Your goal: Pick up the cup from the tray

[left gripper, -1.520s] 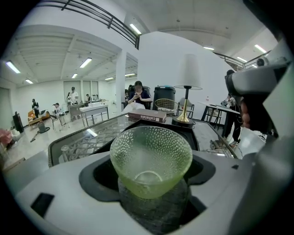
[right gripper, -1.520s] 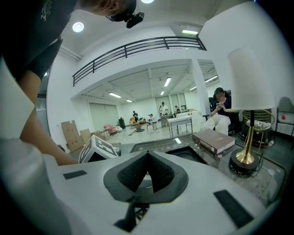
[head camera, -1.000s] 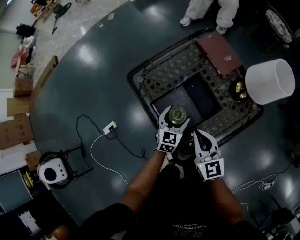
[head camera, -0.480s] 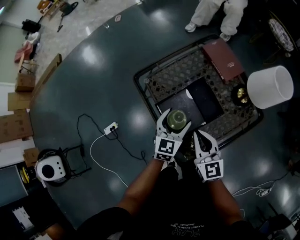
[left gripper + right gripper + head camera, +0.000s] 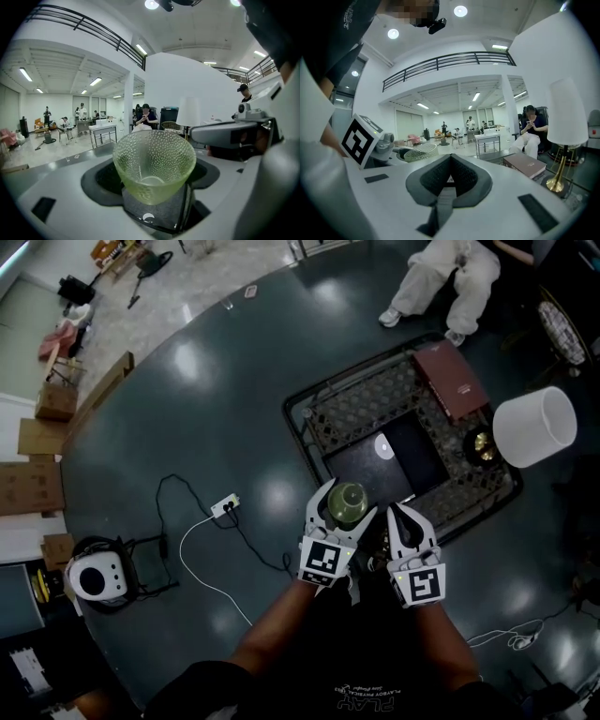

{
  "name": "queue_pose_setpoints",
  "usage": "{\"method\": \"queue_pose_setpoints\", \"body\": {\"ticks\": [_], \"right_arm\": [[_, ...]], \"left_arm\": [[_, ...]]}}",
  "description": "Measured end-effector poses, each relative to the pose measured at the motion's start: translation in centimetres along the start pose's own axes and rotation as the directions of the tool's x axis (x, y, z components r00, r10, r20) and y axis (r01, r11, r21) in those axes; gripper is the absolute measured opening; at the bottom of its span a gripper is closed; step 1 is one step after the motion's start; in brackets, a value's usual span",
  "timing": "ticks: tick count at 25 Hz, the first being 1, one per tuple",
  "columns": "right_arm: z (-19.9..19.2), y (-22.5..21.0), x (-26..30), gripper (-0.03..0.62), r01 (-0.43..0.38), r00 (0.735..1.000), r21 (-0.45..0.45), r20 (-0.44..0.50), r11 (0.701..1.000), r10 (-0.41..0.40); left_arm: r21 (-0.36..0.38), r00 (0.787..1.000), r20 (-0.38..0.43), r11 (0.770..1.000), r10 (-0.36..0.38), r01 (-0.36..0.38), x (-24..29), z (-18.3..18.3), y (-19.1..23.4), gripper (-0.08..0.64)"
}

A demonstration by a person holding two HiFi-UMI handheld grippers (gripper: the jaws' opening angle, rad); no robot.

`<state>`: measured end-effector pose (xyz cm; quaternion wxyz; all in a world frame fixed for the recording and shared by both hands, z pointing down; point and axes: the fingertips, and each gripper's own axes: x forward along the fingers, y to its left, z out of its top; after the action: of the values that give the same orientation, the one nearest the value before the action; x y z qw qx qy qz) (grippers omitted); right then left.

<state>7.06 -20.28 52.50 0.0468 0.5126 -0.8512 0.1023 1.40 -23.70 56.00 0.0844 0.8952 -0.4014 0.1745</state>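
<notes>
A pale green dimpled glass cup point(image 5: 345, 501) hangs upright between the fingers of my left gripper point(image 5: 343, 506), which is shut on the cup. In the left gripper view the cup point(image 5: 153, 164) fills the middle, and its base rests against the dark pads. It is above the near edge of the black lattice tray point(image 5: 302, 430). My right gripper point(image 5: 405, 519) is just to the right of the cup. Its dark pads point(image 5: 449, 180) meet with nothing between them. The cup's rim point(image 5: 417, 152) shows at the left of the right gripper view.
On the tray lie a dark pad point(image 5: 389, 465) with a white disc, a maroon book point(image 5: 452, 381) and a lamp with a white shade point(image 5: 532, 426). A person sits beyond the tray point(image 5: 441, 273). A power strip point(image 5: 225, 506) with cables and a white device point(image 5: 94, 579) are at the left.
My left gripper, still holding the cup, has drawn back from over the tray's dark pad towards its near edge. My right gripper has stayed beside it.
</notes>
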Motion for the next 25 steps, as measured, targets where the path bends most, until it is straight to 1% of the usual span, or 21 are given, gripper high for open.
{"method": "queue_pose_setpoints", "body": {"ticks": [3,9,13,19,25], "right_arm": [[1.3,0.9,-0.2,-0.002,-0.004,0.999,-0.011,0.043,1.000,0.004],[3.4,2.2,-0.7,-0.002,0.001,0.996,-0.039,0.084,0.999,0.003],[3.4,2.5,-1.4,-0.002,0.007,0.998,-0.082,0.068,0.997,-0.001],[4.9,3.2,-1.9,-0.002,0.038,0.996,-0.106,0.079,0.994,-0.030],[6.0,4.0,-2.2,-0.002,0.059,0.996,-0.128,0.076,0.990,-0.050]], "left_arm": [[0.010,1.000,0.000,1.000,-0.011,0.011,-2.1,0.0,-0.3,0.390],[0.027,0.999,0.007,0.999,-0.037,0.037,-5.0,0.2,-1.1,0.390],[0.029,0.998,0.028,0.998,-0.048,0.047,-6.3,0.7,-1.4,0.391],[0.052,0.995,0.063,0.996,-0.072,0.069,-7.4,2.0,-1.9,0.391],[0.052,0.994,0.088,0.997,-0.064,0.059,-8.2,2.5,-1.4,0.390]]}}
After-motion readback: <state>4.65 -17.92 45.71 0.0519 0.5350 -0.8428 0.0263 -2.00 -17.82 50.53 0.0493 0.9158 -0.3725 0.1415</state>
